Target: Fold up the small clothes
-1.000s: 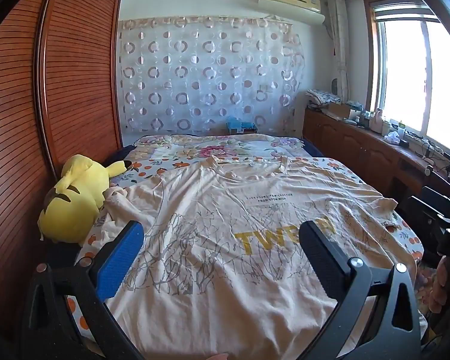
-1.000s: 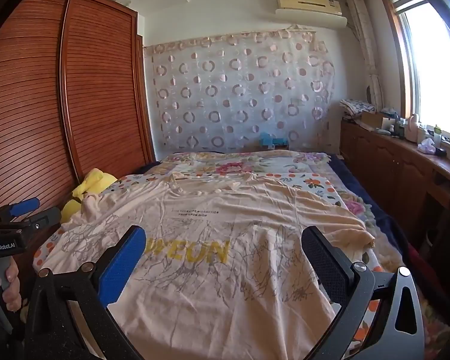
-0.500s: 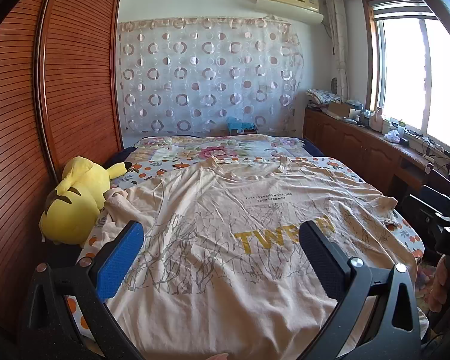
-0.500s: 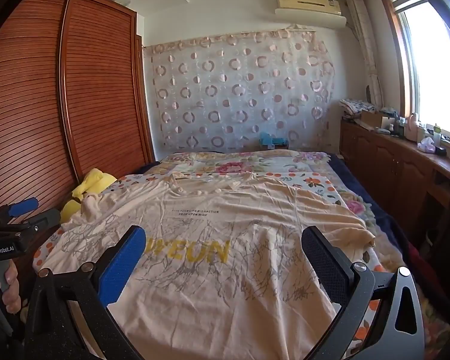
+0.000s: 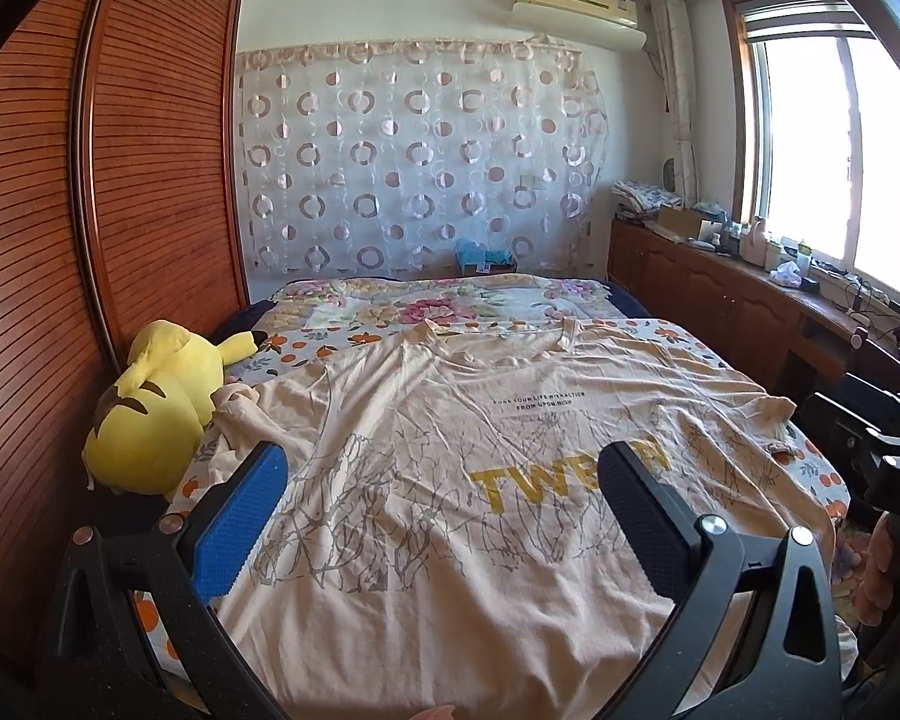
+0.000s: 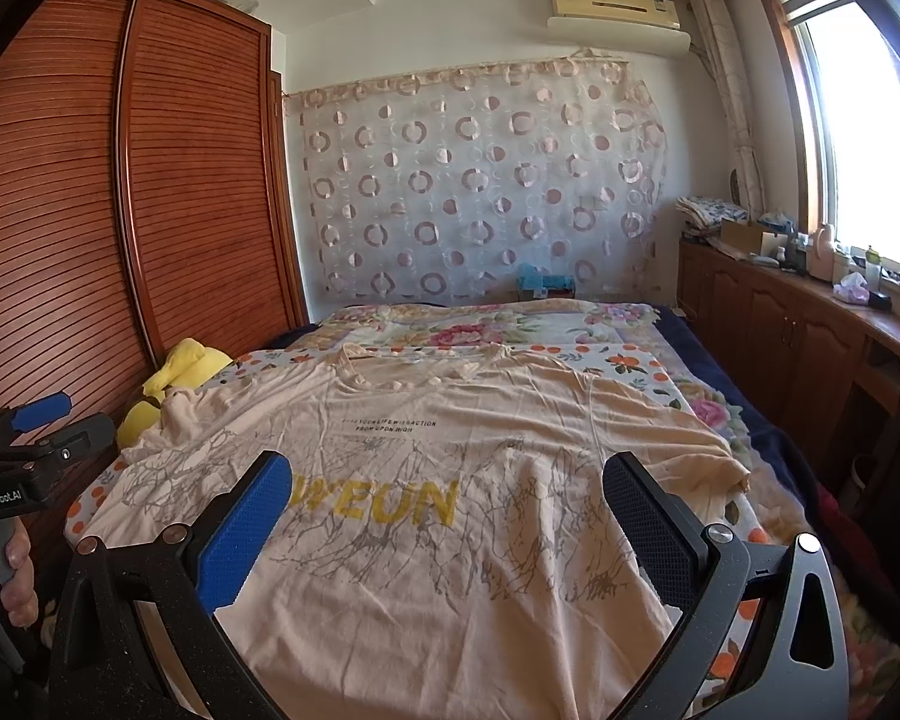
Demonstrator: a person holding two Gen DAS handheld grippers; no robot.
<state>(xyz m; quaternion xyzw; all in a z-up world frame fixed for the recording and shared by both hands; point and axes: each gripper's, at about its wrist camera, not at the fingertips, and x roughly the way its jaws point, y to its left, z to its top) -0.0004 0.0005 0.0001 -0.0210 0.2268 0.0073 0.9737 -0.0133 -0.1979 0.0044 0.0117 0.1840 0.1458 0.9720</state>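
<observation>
Shirt (image 5: 450, 468) — one, flat on bed (image 5: 450, 312) | left tongs (image 5: 441, 483), right tongs (image 6: 447, 489) — both agape, empty

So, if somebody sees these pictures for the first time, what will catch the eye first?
Probably the beige T-shirt with yellow letters, spread flat across the bed. Next, the yellow plush toy at the bed's left edge, beside the wooden wardrobe. Both open grippers, left and right, hover above the shirt.
</observation>
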